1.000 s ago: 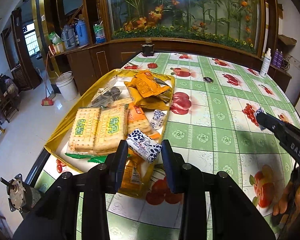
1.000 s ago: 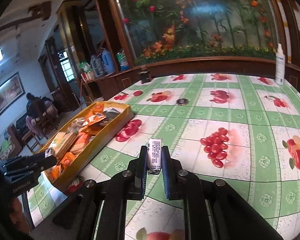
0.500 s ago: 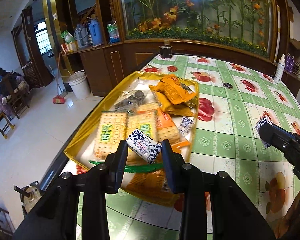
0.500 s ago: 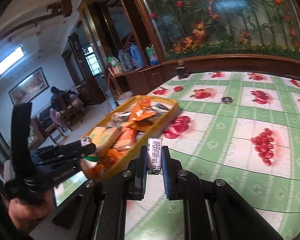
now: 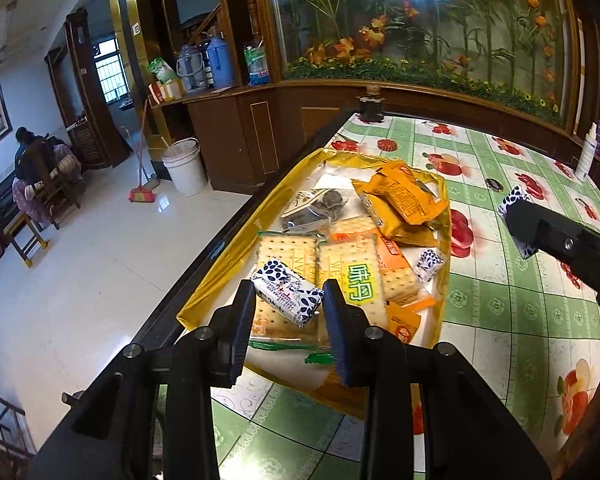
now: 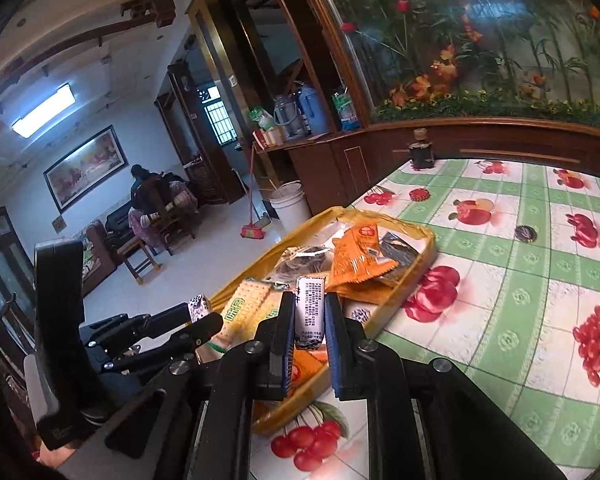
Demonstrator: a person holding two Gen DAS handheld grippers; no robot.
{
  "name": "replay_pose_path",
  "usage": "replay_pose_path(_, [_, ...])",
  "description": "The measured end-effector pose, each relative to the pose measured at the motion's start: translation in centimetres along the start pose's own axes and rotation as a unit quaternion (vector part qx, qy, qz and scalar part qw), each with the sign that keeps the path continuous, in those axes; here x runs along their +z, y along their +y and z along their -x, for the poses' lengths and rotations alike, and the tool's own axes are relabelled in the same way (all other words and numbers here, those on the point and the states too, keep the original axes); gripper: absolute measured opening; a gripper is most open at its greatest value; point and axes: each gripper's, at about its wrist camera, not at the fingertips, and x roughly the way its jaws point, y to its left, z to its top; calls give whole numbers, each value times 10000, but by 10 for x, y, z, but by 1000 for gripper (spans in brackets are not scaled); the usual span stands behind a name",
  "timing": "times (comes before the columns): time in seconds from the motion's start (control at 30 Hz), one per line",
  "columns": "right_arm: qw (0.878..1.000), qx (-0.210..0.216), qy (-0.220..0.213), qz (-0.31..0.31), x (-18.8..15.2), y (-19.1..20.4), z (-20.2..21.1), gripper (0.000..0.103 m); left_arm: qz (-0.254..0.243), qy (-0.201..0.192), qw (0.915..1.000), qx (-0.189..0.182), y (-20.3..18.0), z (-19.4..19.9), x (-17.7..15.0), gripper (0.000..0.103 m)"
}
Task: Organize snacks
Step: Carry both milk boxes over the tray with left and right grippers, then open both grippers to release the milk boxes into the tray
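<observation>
A yellow tray (image 5: pixel 204 300) at the table's left edge holds cracker packs (image 5: pixel 352 276), orange snack bags (image 5: pixel 400 196), a dark packet and a small white-and-blue candy (image 5: pixel 428 264). My left gripper (image 5: pixel 288 300) is shut on a white-and-blue leaf-print snack pack (image 5: pixel 288 296), held above the tray's near end. My right gripper (image 6: pixel 308 320) is shut on a like pack (image 6: pixel 310 312), held upright over the tray (image 6: pixel 420 264). Each gripper shows in the other's view: the right (image 5: pixel 520 220), the left (image 6: pixel 200 312).
The table has a green-and-white fruit-print cloth (image 5: pixel 520 320). A white bottle (image 5: pixel 584 156) stands at the far right, a dark jar (image 5: pixel 370 106) at the far edge. The left table edge drops to a tiled floor with a bucket (image 5: pixel 184 168) and broom.
Both grippers have moved left toward the tray with their packs. The right gripper now hangs over the tray; the left sits above the tray's near left part.
</observation>
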Motion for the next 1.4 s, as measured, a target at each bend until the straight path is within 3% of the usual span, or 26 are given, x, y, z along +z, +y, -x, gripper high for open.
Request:
replay_pose_path(0.47, [9996, 90, 194, -180, 32, -11, -52, 17, -56, 147, 9993, 337, 9, -37, 23, 32])
replay_pose_path(0.8, [9985, 79, 505, -175, 31, -14, -78, 17, -201, 536, 9978, 344, 4, -71, 24, 33])
replay_pose_path(0.97, [9977, 32, 645, -216, 27, -20, -85, 17, -324, 516, 9974, 372, -5, -75, 27, 34])
replay_pose_path(1.0, [9975, 27, 671, -224, 25, -20, -86, 17, -347, 509, 9973, 403, -6, -75, 27, 37])
replay_pose_path(1.03, [9973, 26, 699, -238, 24, -21, -88, 17, -359, 509, 9971, 430, -7, -76, 28, 51])
replay_pose_path(1.07, [9970, 26, 725, -255, 22, -22, -89, 17, -377, 510, 9969, 460, -8, -76, 28, 74])
replay_pose_path(1.13, [9967, 16, 759, -270, 20, -23, -90, 17, -443, 434, 9960, 648, -10, -75, 28, 85])
replay_pose_path(1.3, [9963, 12, 819, -275, 16, -21, -88, 18, -539, 358, 9953, 719, -11, -69, 25, 85])
replay_pose_path(1.4, [9963, -4, 807, -291, 14, -19, -82, 27, -547, 218, 9962, 641, -11, -56, 25, 85])
